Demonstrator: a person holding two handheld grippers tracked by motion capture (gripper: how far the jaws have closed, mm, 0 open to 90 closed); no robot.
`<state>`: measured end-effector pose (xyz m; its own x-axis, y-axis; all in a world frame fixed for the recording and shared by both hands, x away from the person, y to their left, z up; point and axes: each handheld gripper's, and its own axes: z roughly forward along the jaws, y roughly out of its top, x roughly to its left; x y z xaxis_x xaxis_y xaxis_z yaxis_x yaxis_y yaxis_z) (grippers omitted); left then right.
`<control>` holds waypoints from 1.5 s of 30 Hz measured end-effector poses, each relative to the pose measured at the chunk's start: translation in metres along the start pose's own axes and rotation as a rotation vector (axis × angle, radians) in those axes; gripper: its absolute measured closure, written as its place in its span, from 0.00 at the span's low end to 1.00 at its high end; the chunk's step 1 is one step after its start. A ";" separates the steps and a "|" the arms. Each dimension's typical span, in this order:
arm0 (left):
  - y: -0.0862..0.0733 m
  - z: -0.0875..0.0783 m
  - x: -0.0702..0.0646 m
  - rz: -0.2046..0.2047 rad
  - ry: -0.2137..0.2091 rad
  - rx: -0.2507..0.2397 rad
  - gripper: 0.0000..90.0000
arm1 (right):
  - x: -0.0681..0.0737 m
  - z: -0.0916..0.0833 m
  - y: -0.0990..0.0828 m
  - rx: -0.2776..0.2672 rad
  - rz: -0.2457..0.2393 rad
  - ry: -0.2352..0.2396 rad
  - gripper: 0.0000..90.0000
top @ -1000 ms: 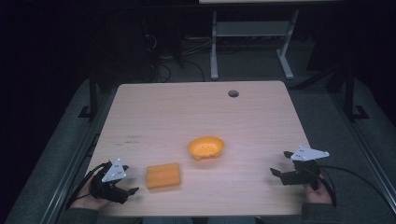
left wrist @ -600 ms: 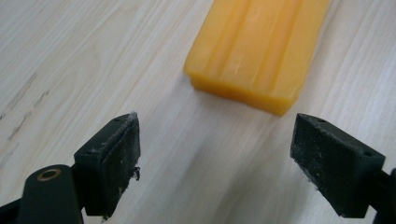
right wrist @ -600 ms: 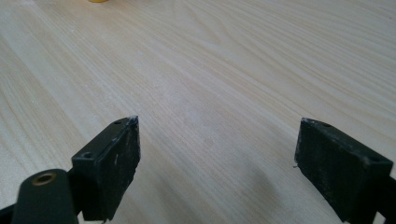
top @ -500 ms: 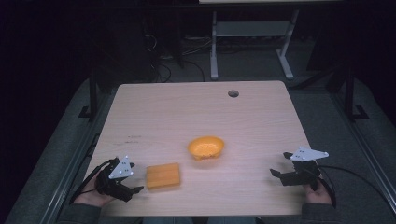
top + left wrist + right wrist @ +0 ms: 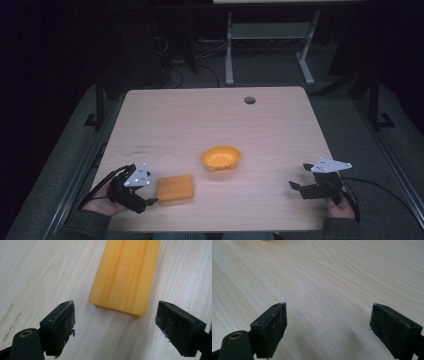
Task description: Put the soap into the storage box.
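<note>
High view: left gripper [image 5: 148, 200] gapes beside orange block [image 5: 174, 188] — bowl [image 5: 220, 157] beyond, path unobstructed.

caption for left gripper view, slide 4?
Left tool, jaws open, lined up just short of the orange block on the wooden table.

No text, label, brand, number or sign can be read anywhere in these views. The ridged orange rectangular block [image 5: 125, 275] bears only moulded grooves, and the pale wooden table [image 5: 190, 125] shows faint dark marks too small to read.
</note>
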<state>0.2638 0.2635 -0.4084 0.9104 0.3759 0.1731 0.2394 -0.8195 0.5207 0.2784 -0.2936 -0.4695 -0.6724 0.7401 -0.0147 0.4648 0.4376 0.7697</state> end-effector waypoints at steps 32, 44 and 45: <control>0.045 0.037 0.003 0.104 -0.096 0.127 0.17 | 0.001 0.001 0.000 0.003 -0.009 0.017 0.15; 0.052 0.052 0.003 0.114 -0.124 0.186 0.17 | 0.001 0.001 0.000 0.002 -0.008 0.022 0.15; 0.052 0.054 0.003 0.110 -0.128 0.192 0.17 | 0.001 0.001 0.000 0.003 -0.010 0.022 0.15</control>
<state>0.2966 0.1991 -0.4259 0.9668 0.2322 0.1064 0.1851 -0.9240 0.3346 0.2785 -0.2917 -0.4702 -0.6892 0.7245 -0.0082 0.4598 0.4461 0.7678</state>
